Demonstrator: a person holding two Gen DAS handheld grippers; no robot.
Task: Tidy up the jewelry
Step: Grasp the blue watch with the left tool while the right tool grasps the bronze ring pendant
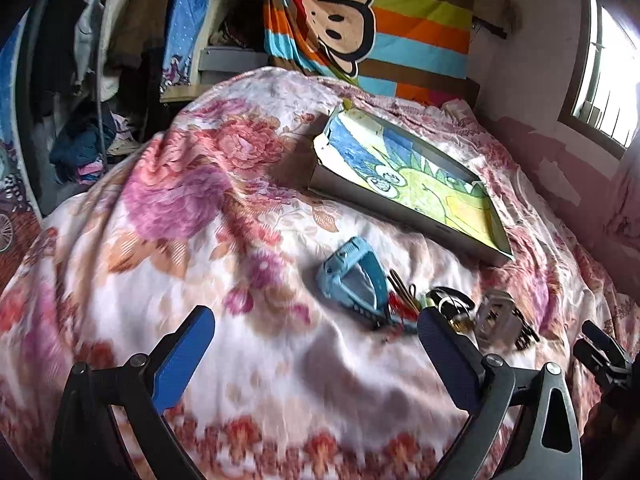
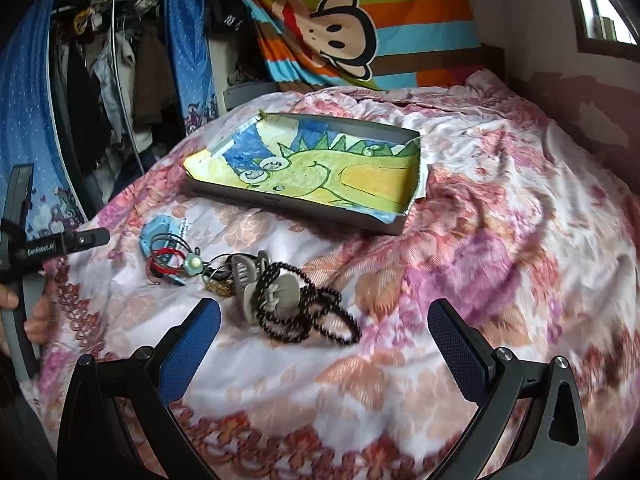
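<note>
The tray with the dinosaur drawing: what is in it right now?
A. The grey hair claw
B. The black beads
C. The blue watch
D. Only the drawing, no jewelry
D: the tray holds only the drawing; the black beads, blue watch and grey hair claw all lie on the blanket in front of it.

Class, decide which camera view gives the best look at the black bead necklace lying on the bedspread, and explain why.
The right wrist view: the black bead necklace lies in full sight, its loops tangled with the grey hair claw. In the left wrist view only a small blurred bit of it shows beyond that claw, near the right finger.
</note>
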